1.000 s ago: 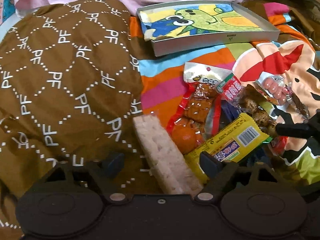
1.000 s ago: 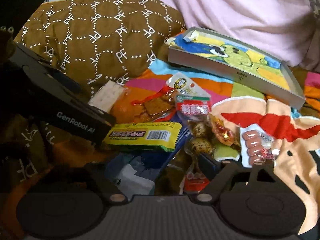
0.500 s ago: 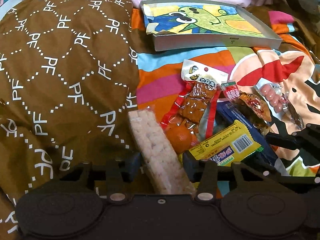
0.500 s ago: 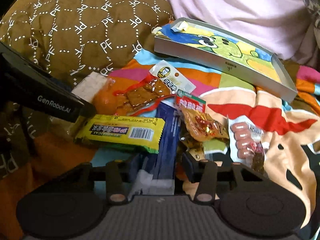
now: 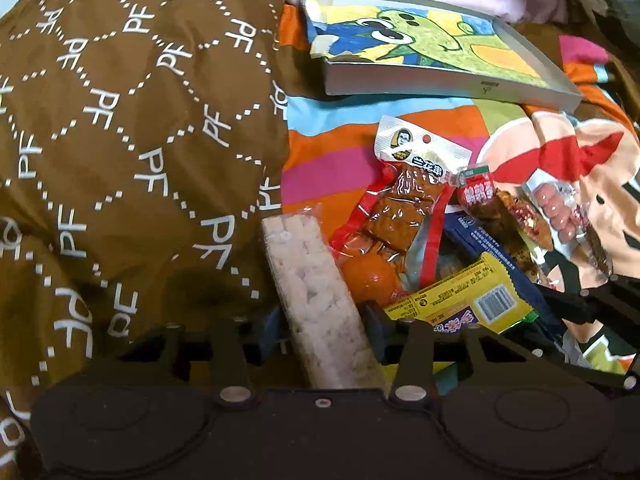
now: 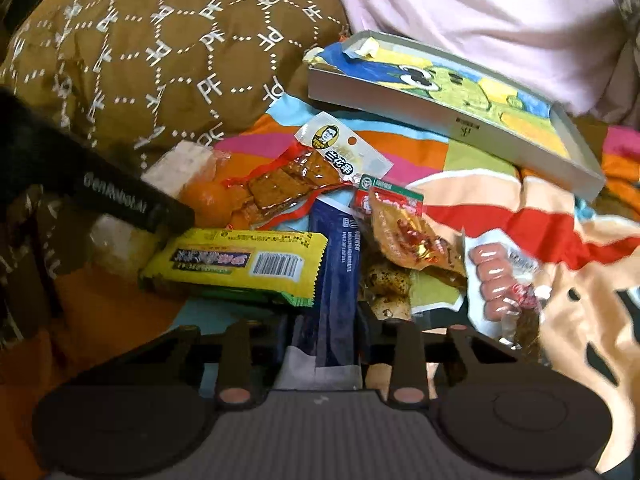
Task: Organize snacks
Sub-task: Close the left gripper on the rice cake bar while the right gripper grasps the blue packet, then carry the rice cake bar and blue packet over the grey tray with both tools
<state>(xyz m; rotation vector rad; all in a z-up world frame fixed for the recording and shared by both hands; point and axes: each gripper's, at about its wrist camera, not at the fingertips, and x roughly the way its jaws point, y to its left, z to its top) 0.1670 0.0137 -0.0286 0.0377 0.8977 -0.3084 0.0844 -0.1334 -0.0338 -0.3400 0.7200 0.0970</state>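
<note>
Left wrist view: the left hand-held gripper [image 5: 323, 322] pinches the near end of the white rice-cake bar [image 5: 316, 292], whose long axis runs straight ahead toward the tray [image 5: 452, 90] on the bed. Beside it, the right hand-held gripper [image 6: 326, 330] clamps the dark blue packet [image 6: 336, 280], likewise pointing forward.

Between the fingers of my left claw [image 5: 322, 326] sits a long clear pack of white puffed-rice bar [image 5: 316, 296], pointing away from me. My right claw [image 6: 326, 334] pinches a dark blue sachet [image 6: 336, 280]; left of it lies a yellow wrapped bar [image 6: 240, 264].
</note>
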